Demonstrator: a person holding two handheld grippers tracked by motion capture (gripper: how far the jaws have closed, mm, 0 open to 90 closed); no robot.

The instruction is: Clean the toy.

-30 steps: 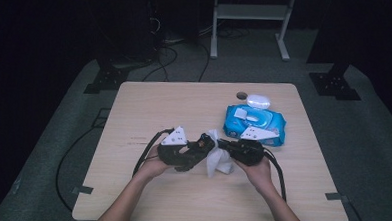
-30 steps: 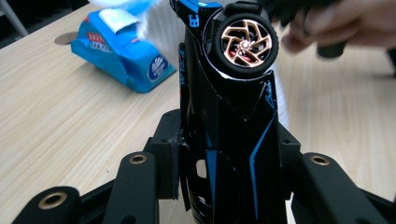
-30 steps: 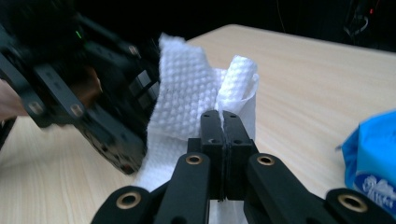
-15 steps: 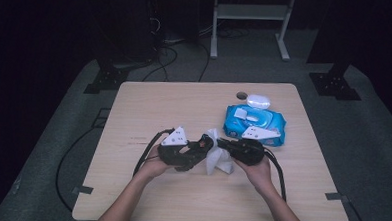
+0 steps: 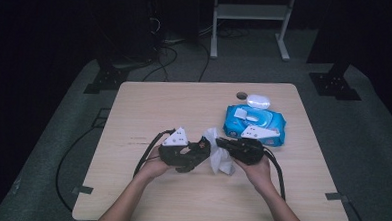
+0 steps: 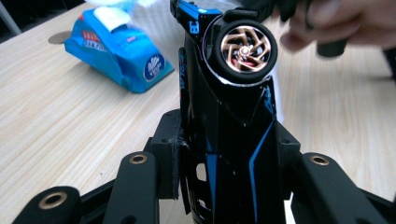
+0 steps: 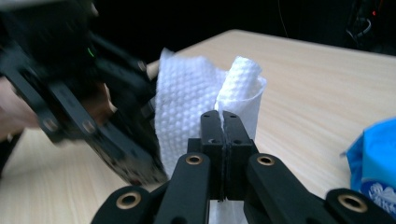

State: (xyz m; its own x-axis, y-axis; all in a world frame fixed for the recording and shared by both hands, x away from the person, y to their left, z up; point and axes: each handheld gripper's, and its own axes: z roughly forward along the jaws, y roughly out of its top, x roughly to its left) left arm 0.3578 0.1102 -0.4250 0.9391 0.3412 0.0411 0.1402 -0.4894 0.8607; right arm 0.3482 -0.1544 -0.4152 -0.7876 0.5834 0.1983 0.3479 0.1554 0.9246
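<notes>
Wiping looks like the step in hand: left tongs (image 6: 224, 154) clench a black-and-blue toy car (image 6: 229, 116) just left of the blue wipes pack (image 5: 254, 123), right tongs (image 7: 223, 140) pinch a white wipe (image 7: 196, 102) beside it, and next comes rubbing the car's body.

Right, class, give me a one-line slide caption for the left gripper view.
Left gripper clamps a black-and-blue toy car, bronze wheel up, blue wipes pack behind.
</notes>
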